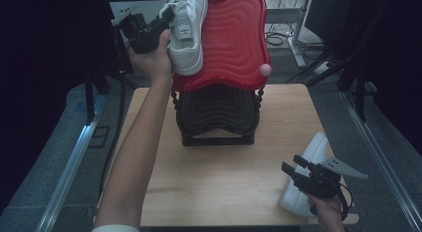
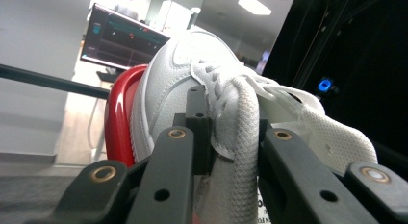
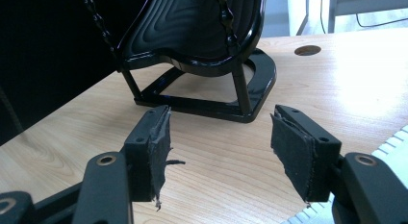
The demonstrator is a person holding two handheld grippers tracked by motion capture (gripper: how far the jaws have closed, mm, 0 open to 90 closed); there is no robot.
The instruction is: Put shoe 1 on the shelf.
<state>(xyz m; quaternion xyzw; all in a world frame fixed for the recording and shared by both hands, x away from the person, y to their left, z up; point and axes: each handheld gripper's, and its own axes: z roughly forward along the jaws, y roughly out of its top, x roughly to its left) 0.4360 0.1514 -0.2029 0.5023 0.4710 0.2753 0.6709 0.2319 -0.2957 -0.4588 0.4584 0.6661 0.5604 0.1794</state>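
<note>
My left gripper (image 1: 166, 15) is raised at the back left, shut on a white sneaker (image 1: 186, 38) at its laces and tongue. The sneaker lies toe toward me on the left part of the red wavy tray (image 1: 234, 43), the top tier of a stand. In the left gripper view the jaws (image 2: 226, 132) clamp the sneaker (image 2: 183, 75) around the lace, with the red tray (image 2: 118, 123) behind it. My right gripper (image 1: 293, 165) hovers open and empty at the front right, over a second white sneaker (image 1: 291, 199) lying at the table's right edge. The right gripper view has its pads (image 3: 219, 142) spread wide.
Under the red tray sits a black wavy tray (image 1: 219, 110) on a black frame (image 3: 202, 104), mid-table. A pink ball (image 1: 265, 69) rests on the red tray's right rim. The wooden table (image 1: 224, 182) has a cable hole (image 3: 308, 50). A monitor (image 2: 120, 41) stands behind.
</note>
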